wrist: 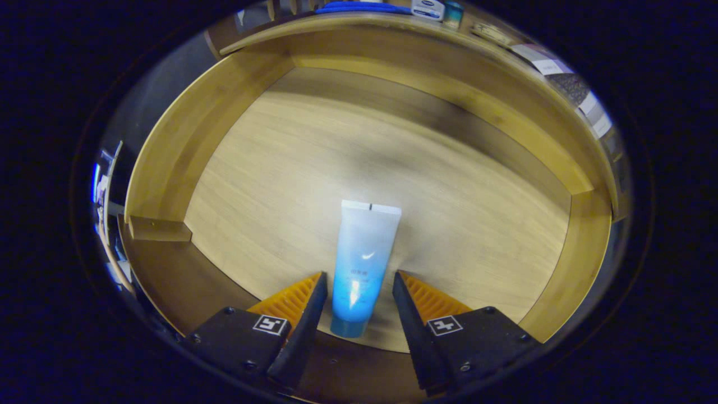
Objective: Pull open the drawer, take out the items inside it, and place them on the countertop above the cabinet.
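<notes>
The wooden drawer stands pulled open, and I look down into it. A blue-and-white tube lies on the drawer's floor, its cap end toward me and its flat crimped end pointing away. My gripper is open, with one finger on each side of the tube's lower half. A small gap shows between each finger and the tube, so neither presses on it. The countertop runs along above the drawer's far wall.
On the countertop lie a blue flat item, a small white-and-blue box and a small teal jar. The drawer's side walls curve around left and right of the tube. More items sit along the right beyond the drawer.
</notes>
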Action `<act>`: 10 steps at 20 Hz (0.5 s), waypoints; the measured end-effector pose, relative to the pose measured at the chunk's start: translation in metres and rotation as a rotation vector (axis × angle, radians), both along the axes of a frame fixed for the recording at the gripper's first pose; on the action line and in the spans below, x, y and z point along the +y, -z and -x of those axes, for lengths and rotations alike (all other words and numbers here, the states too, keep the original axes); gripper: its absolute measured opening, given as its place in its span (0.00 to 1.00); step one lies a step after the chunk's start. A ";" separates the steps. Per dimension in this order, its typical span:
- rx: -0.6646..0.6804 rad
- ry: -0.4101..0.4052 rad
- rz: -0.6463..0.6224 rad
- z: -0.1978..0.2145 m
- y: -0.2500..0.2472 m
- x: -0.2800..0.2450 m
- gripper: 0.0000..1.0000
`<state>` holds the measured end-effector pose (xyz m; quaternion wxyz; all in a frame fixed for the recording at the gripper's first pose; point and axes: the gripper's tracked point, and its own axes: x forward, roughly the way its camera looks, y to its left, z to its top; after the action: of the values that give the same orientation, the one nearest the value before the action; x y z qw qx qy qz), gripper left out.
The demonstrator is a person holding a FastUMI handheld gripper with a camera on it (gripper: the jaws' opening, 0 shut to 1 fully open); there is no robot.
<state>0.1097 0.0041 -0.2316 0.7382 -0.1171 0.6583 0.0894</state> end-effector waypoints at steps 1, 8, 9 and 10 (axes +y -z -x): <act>-0.001 -0.006 0.016 0.000 -0.001 -0.001 0.77; -0.102 0.050 0.025 -0.008 -0.005 -0.004 0.56; -0.116 0.073 0.021 -0.009 -0.009 -0.006 0.52; -0.131 0.091 0.011 -0.008 -0.015 -0.009 0.51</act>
<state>0.1181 -0.0046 -0.2164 0.7824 -0.0965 0.6137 0.0443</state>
